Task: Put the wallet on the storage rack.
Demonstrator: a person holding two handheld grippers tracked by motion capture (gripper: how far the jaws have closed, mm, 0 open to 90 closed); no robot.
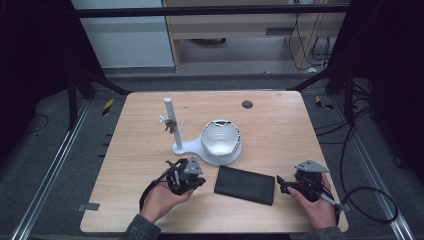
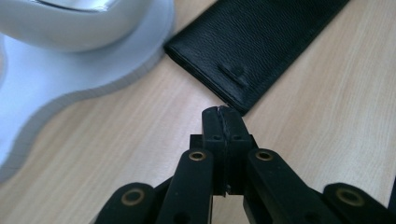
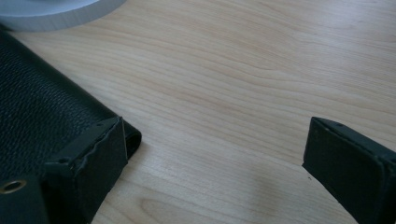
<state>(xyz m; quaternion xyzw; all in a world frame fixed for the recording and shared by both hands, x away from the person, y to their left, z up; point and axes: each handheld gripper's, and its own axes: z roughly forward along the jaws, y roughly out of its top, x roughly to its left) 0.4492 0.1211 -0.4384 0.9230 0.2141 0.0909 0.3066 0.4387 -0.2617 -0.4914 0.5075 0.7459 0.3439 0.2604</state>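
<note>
Black leather wallet (image 1: 245,184), flat and closed on the pale wooden worktop (image 1: 280,130), near the front edge, between the two hands. Just behind its left end: a white stand base (image 1: 186,146) carrying a white bowl (image 1: 220,137) with a dark-flecked rim, plus a white upright post (image 1: 172,120) with small pegs and a brownish piece hung on it.

Left hand-held gripper (image 1: 199,181), held in the left hand (image 1: 162,199), close beside the wallet's left short edge. Jaws pressed fully together with nothing between them, plain in the left gripper view, where the closed tip (image 2: 223,116) points at the nearest corner of the wallet (image 2: 254,46); touching that corner or stopping just short of it, impossible to tell. Curved white base (image 2: 74,74) and underside of the bowl at upper left of the same view.

Right hand-held gripper (image 1: 283,184), held in the right hand (image 1: 317,207), at the wallet's right end. Jaws spread wide in the right gripper view (image 3: 215,163): one pad over the wallet's grained corner (image 3: 37,112), the other well apart above bare wood. Pinching nothing.

Dark round mark (image 1: 247,104) on the far part of the worktop. Black cable (image 1: 365,195) trailing off the right edge from the right hand-held gripper.
</note>
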